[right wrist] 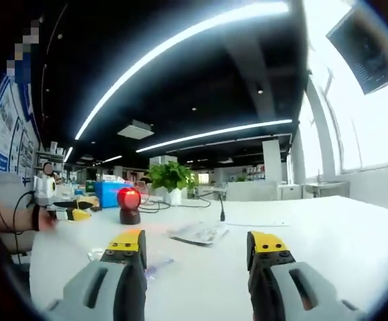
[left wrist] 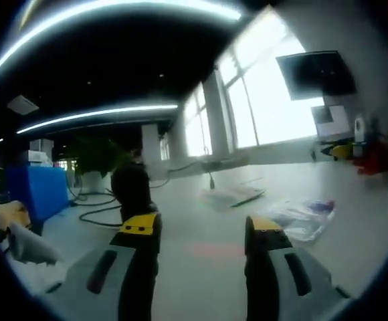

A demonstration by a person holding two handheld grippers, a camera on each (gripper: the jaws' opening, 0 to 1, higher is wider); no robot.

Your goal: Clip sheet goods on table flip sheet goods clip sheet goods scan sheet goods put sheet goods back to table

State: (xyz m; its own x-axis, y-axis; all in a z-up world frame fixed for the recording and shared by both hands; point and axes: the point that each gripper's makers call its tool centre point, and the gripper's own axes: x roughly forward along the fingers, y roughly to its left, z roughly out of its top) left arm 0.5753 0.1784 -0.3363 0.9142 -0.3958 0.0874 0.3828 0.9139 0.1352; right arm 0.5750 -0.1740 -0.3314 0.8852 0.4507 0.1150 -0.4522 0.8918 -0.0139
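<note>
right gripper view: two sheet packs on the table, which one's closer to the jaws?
The clear pack just beyond the right gripper's left jaw tip. The other pack lies farther out, toward the red scanner.

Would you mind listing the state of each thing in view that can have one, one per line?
left gripper: open, holding nothing.
right gripper: open, holding nothing.
scanner: upright on the table, red head lit.
flat packet: lying on the table, not gripped.
clear plastic packet: lying flat on the table, untouched.
ceiling light strips: on.
wall screen: dark.
</note>
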